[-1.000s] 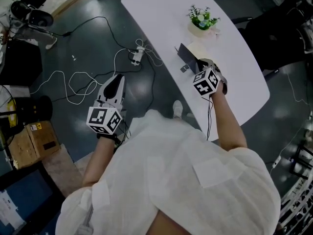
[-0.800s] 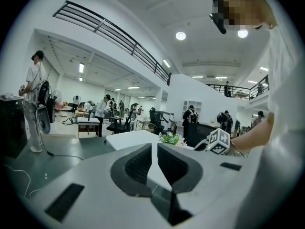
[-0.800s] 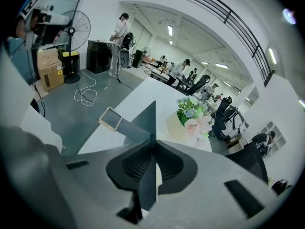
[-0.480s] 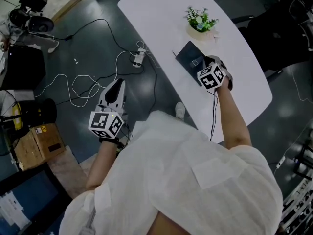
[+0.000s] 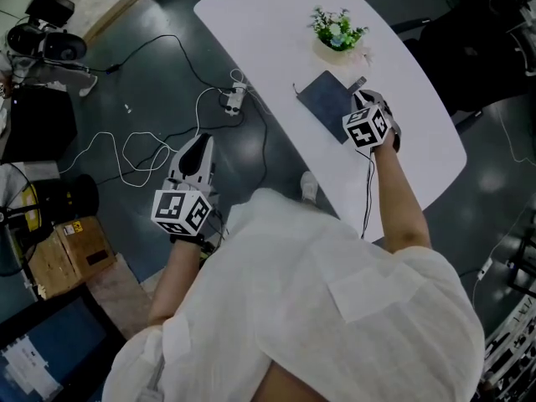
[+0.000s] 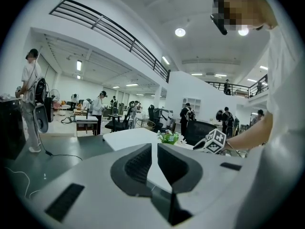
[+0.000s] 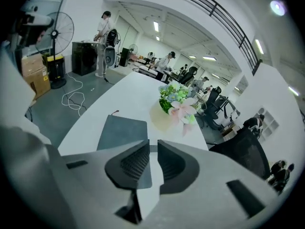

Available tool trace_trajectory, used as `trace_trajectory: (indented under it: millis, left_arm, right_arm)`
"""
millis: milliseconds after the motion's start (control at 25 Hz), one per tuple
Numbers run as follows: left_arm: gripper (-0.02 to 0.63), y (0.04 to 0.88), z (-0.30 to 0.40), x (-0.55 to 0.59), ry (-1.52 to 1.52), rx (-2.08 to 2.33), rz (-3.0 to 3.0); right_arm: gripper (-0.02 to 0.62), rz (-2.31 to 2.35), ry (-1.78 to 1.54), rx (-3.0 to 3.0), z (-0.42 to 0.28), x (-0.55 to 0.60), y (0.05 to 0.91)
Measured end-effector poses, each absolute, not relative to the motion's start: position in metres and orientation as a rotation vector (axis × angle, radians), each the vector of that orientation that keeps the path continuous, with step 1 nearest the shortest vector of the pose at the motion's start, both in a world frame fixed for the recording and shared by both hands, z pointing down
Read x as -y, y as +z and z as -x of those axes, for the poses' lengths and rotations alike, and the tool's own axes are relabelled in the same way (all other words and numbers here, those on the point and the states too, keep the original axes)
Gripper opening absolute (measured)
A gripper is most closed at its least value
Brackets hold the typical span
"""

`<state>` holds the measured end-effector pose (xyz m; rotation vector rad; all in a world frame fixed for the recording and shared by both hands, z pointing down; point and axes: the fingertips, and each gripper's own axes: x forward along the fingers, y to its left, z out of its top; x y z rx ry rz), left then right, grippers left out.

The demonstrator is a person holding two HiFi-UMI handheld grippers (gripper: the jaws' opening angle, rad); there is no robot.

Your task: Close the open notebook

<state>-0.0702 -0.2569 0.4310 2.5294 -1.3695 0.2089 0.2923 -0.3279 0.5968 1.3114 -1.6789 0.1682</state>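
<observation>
The notebook lies flat with its dark cover shut on the white table, just below the flower pot. In the right gripper view the notebook lies ahead and left of the jaws. My right gripper hovers at its right edge; the jaws are opening, a narrow gap shows, and nothing is between them. My left gripper hangs over the floor left of the table, far from the notebook. Its jaws stand a little apart and hold nothing.
A pot of flowers stands just beyond the notebook, close to the right gripper's reach. White cables and a power strip lie on the dark floor under the left gripper. A cardboard box sits at the left.
The notebook's raised cover has come down flat and the book is now shut. My right gripper moved right along the table to the book's right edge. The left gripper barely shifted.
</observation>
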Motion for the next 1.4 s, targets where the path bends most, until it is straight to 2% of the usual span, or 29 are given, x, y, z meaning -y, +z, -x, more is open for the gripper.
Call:
trace_trajectory:
  millis: [560,920,1400]
  left_arm:
    - [0.034,0.415,0.067,0.247,0.137,1.315,-2.591]
    - [0.034,0.410,0.072,0.241,0.118,1.295,-2.607]
    - [0.034,0.404,0.067,0.240,0.094,1.258,-2.633]
  right_arm:
    - [0.055,-1.785,0.443,1.947,-0.292,0.291,0.514]
    - [0.006,-1.981,0.424,2.209,-0.280,0.257,0.453]
    - [0.005,-2.056,0.380,2.323,-0.271,0.224,0.418]
